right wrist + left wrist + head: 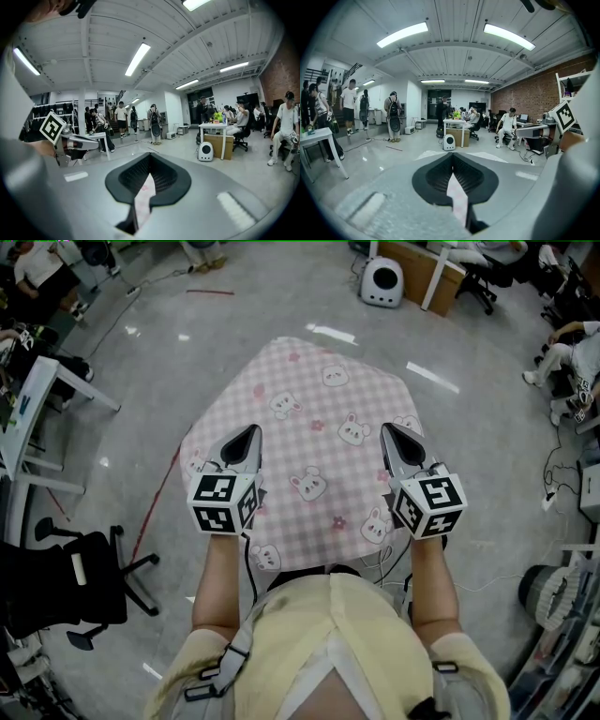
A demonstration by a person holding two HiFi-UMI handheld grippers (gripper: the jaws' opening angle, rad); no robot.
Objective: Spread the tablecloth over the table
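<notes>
Head view: pink checked tablecloth [319,427], printed with small bunnies and flowers, lies stretched out flat in front of the person, its far corner pointing away over the grey floor [281,306]. What lies under the cloth is hidden. Near edge is drawn up towards the person's body. Left claw [251,431] sits over the cloth's near-left part and right claw [387,428] over its near-right part, both pointing forward and roughly parallel, well apart. Left gripper view: left claw [452,172] is closed on the tablecloth [458,201], a narrow pink-and-white fold pinched between the ribbed jaw faces and running back towards the camera. Right gripper view: right claw [148,172] is likewise clamped on a fold of the tablecloth [142,199], with faint pink print visible on it. Containers: one brown cardboard box [424,270] stands under a white table [448,273] at the far side of the room. It is too far off to see what it holds. A white rounded unit [382,282] with a dark round window stands on the floor just beside it. A black office chair [80,582] stands at the near left. Several people stand or sit around the room's edges.
</notes>
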